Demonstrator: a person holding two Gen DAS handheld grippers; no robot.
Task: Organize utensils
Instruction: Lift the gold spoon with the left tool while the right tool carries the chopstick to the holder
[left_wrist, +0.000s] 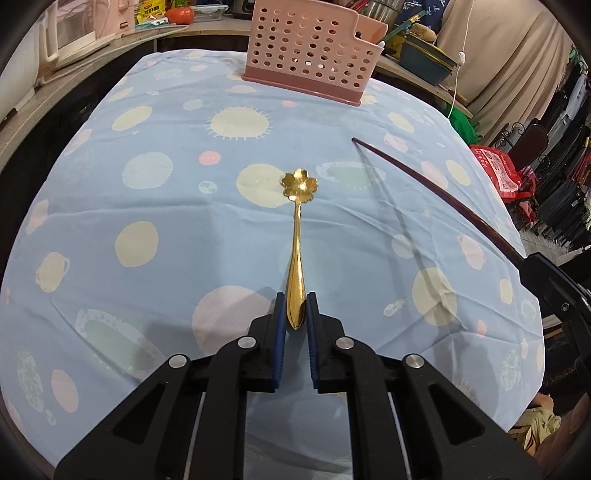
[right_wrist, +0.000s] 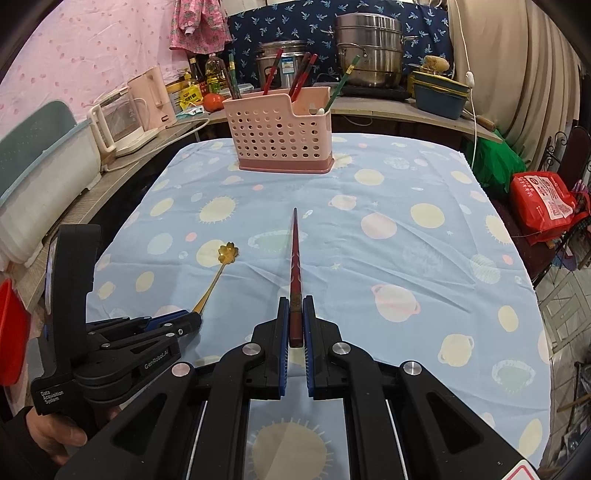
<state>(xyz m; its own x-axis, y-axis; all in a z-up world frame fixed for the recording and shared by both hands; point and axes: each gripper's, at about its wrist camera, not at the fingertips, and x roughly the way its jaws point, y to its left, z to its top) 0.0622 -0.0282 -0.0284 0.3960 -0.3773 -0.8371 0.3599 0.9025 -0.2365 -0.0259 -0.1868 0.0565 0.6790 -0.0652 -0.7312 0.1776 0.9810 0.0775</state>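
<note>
My left gripper (left_wrist: 295, 301) is shut on the handle of a gold spoon (left_wrist: 297, 236) with a flower-shaped bowl, held above the blue tablecloth. My right gripper (right_wrist: 295, 304) is shut on the thick end of a dark red chopstick (right_wrist: 294, 251) that points toward the pink perforated utensil holder (right_wrist: 282, 134). The holder stands at the far side of the table and has several chopsticks in it. The left gripper (right_wrist: 194, 319) with the gold spoon (right_wrist: 218, 273) shows at the left of the right wrist view. The chopstick (left_wrist: 436, 192) and holder (left_wrist: 314, 51) show in the left wrist view.
The table (right_wrist: 369, 258) has a blue cloth with planet prints. Behind it a counter holds steel pots (right_wrist: 367, 51), a kettle (right_wrist: 122, 118), bottles and a tomato. A red bag (right_wrist: 543, 203) and green bag sit to the right.
</note>
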